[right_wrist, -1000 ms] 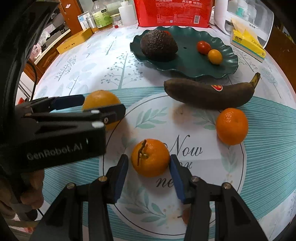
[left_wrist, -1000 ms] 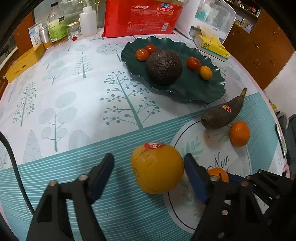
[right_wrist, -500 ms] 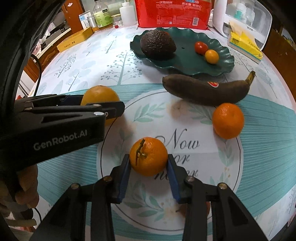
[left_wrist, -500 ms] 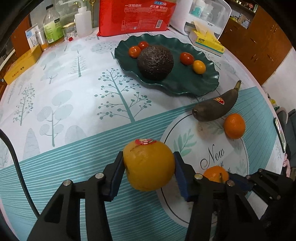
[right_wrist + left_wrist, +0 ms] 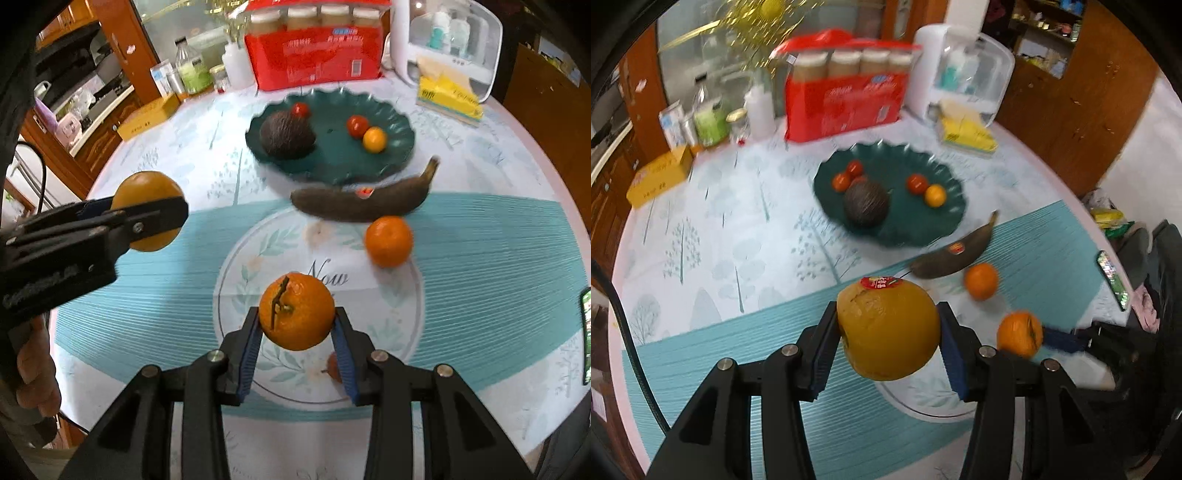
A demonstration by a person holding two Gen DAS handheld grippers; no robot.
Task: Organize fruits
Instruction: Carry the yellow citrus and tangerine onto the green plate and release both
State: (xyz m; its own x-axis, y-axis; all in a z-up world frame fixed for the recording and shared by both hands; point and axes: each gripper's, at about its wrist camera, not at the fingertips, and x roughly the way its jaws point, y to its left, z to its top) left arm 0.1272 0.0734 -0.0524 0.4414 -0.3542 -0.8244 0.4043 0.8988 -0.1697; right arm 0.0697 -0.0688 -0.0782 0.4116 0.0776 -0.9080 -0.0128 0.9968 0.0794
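My left gripper (image 5: pixel 888 345) is shut on a large yellow-orange orange (image 5: pixel 886 328) with a red sticker, held in the air above the table. My right gripper (image 5: pixel 297 341) is shut on a small stemmed tangerine (image 5: pixel 296 311), also lifted. From the right wrist view the left gripper (image 5: pixel 147 218) shows at the left with its orange (image 5: pixel 144 186). A dark green plate (image 5: pixel 391 155) farther back holds an avocado (image 5: pixel 287 134), cherry tomatoes (image 5: pixel 357 125) and a small yellow fruit (image 5: pixel 374 139). A blackened banana (image 5: pixel 362 201) and another tangerine (image 5: pixel 388 240) lie in front of the plate.
A red carton (image 5: pixel 314 55), bottles (image 5: pixel 192 70), a yellow box (image 5: pixel 147 118), a tissue pack (image 5: pixel 448 98) and a white appliance (image 5: pixel 454 33) line the table's far edge. A phone (image 5: pixel 585 332) lies at the right edge. A small reddish fruit (image 5: pixel 334 365) sits under my right gripper.
Both grippers closed on their fruits and rose off the table, the left with the big orange, the right with the stemmed tangerine. The table now looks farther away.
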